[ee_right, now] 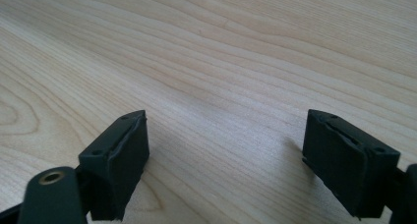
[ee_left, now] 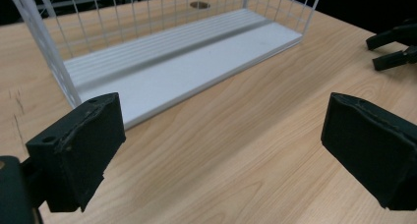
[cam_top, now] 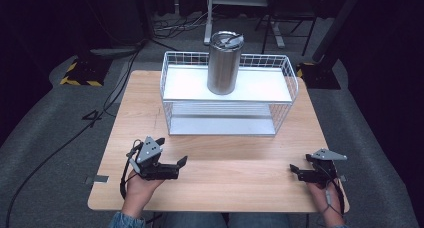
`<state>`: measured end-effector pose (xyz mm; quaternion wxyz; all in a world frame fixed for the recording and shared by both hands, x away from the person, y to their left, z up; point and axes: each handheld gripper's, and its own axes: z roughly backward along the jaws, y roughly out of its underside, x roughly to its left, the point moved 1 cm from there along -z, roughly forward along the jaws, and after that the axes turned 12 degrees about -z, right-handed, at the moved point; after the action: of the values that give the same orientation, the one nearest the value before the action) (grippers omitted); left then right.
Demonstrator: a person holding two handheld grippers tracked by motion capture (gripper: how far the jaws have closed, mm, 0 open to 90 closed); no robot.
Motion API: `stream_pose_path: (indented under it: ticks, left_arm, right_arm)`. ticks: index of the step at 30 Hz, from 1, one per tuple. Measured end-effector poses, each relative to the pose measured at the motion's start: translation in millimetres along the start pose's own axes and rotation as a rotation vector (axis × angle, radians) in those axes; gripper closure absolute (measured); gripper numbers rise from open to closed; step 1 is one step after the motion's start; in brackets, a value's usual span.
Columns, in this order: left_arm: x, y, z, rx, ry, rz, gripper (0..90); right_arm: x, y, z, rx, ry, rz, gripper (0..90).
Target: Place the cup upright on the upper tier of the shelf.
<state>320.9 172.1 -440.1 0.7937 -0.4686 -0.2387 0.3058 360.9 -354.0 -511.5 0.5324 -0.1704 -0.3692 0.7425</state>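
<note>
brushed-steel tumbler (cam_top: 224,63) with a dull sheen, white-coated wire basket (cam_top: 170,90), pale matt wood-grain table (cam_top: 240,160), matt black gripper pads (ee_left: 78,148).

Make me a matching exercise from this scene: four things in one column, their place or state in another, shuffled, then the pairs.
Things:
1. steel tumbler
2. wire rack
3. left gripper
4. right gripper

Places or states:
A. open, at the table's near right edge
B. upright on the top shelf
C. open, low over the table's near left part
D. at the table's far middle

Pairs: 1-B, 2-D, 3-C, 4-A
</note>
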Motion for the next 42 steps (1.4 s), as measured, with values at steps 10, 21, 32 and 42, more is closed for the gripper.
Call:
stream_pose_path:
  ticks: [10, 21, 32, 42]
  left_arm:
    - [-1.8, 31.8, -14.5, 0.091, -0.004, 0.026, 4.1]
    - [-7.0, 43.6, -25.1, 0.176, 0.003, -0.013, 3.8]
    - [-7.9, 52.7, -34.8, 0.297, 0.020, -0.021, 3.3]
    - [-9.0, 56.4, -41.0, 0.363, 0.018, -0.061, 3.3]
  right_arm:
    - [-0.7, -0.3, -0.3, 0.003, -0.003, -0.007, 17.8]
    - [-0.3, -0.1, 0.0, 0.001, -0.005, 0.000, 18.5]
    - [-0.3, -0.1, 0.0, 0.002, -0.005, -0.001, 18.5]
    - [-0.1, 0.0, 0.1, 0.000, -0.004, 0.000, 18.6]
